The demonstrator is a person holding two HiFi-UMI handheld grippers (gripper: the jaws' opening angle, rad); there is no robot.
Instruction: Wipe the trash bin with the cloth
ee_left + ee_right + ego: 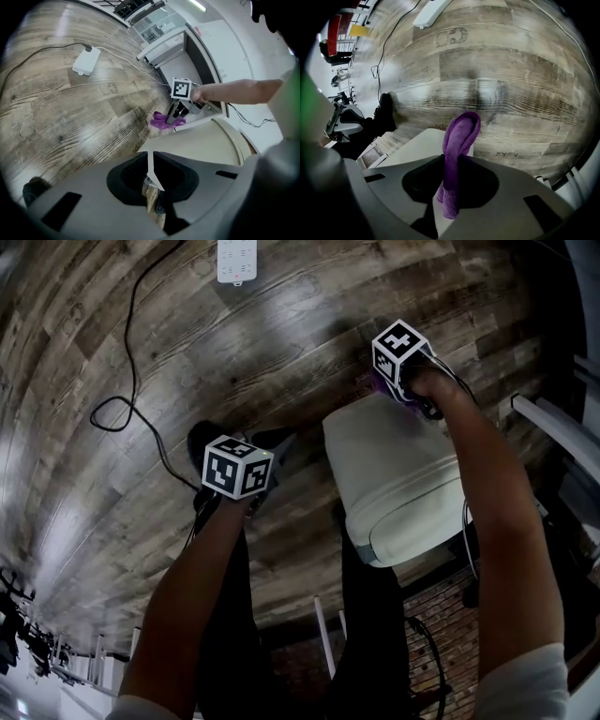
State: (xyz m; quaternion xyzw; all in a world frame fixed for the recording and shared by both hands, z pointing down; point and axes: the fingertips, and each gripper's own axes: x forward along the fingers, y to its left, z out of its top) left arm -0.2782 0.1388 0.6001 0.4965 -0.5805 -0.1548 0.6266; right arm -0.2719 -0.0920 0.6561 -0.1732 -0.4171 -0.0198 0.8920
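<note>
Our right gripper (451,187) clamps the folded purple terry cloth (459,136) at the 12 o'clock edge of the cream plastic trash bin (398,479), whose lid stretches toward 6. Our left gripper (262,465), jaws together and empty, waits at the bin's 9 o'clock, farther off.

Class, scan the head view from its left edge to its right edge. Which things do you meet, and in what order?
black cable loop → left gripper → trash bin

Floor layout
The trash bin (398,488) is standing on the floor (84,381) before me, with the cloth (161,122) hanging at its far edge.
</note>
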